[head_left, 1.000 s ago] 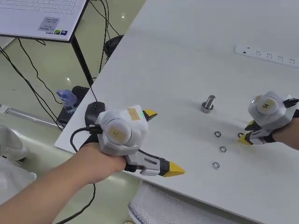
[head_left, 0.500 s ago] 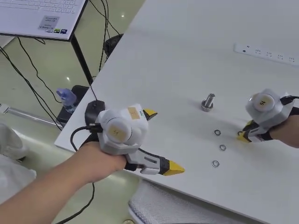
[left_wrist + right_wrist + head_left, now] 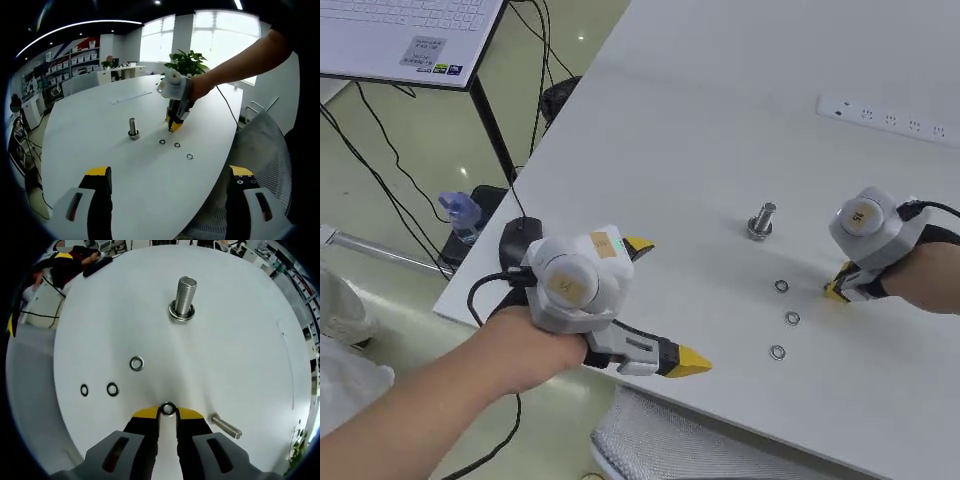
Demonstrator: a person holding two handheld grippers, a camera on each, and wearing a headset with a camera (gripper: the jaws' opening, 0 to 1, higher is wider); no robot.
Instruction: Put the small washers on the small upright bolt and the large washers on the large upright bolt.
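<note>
The large bolt stands upright on the white table with a washer around its base. Three loose washers lie in front of it. My right gripper points down at the table right of them. In the right gripper view its jaws are shut on a small washer. A small bolt sits just beside the right jaw; I cannot tell if it is upright. My left gripper hovers open near the table's front edge, holding nothing.
A white power strip lies at the back right. A laptop on a stand, cables and a black mouse are to the left. The table's front edge runs under the left gripper, with a mesh chair below.
My right gripper has shifted a little left, toward the washers and the large bolt. The left gripper has stayed in place, still open.
</note>
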